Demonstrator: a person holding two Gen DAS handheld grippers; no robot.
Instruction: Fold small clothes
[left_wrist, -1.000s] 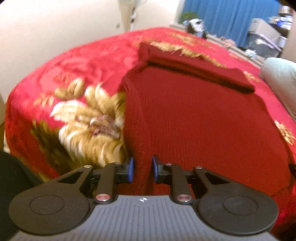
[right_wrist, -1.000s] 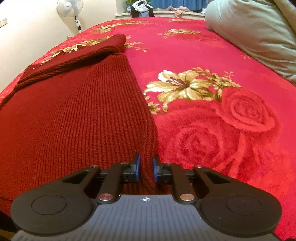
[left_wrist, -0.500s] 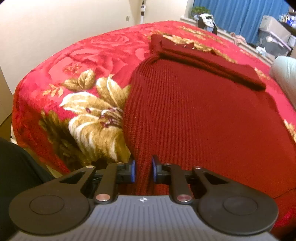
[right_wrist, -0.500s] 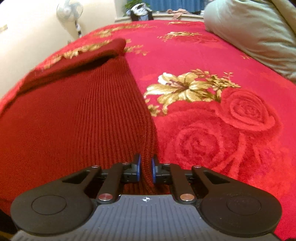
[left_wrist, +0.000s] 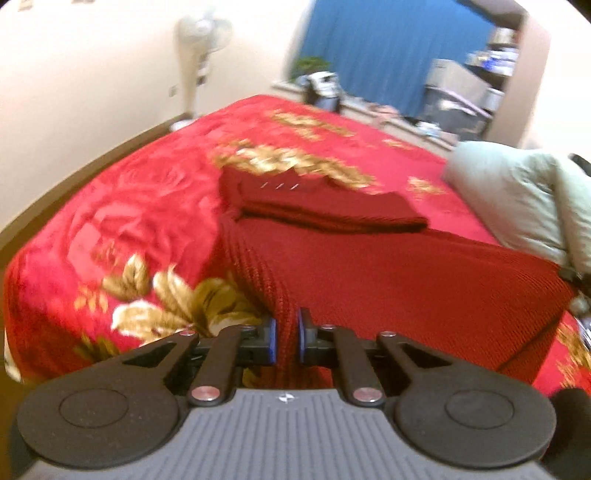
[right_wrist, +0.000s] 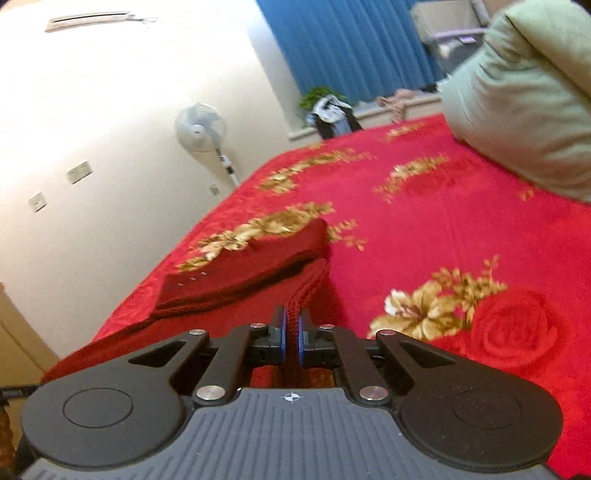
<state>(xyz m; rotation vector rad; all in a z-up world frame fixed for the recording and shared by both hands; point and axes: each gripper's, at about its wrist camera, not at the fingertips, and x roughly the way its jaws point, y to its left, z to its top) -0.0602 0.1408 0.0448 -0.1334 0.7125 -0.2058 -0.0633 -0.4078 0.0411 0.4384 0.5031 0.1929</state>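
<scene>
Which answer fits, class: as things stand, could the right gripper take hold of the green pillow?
Probably not: the right gripper is already shut on the red sweater's edge. The green pillow lies unobstructed across the blanket, but the gripper would have to release first.

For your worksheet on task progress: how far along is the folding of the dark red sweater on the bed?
Done: the sleeves lie folded across the sweater. In hand: left gripper and right gripper each pinch a near corner, raised off the bedspread. Left: bringing that edge over to the far end.

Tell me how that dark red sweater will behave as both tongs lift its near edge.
The sweater is probably floppy: it drapes between the left tongs and right tongs. Its thick ribbed knit suggests some weight and little slipping. The folded far part may slide open.
</scene>
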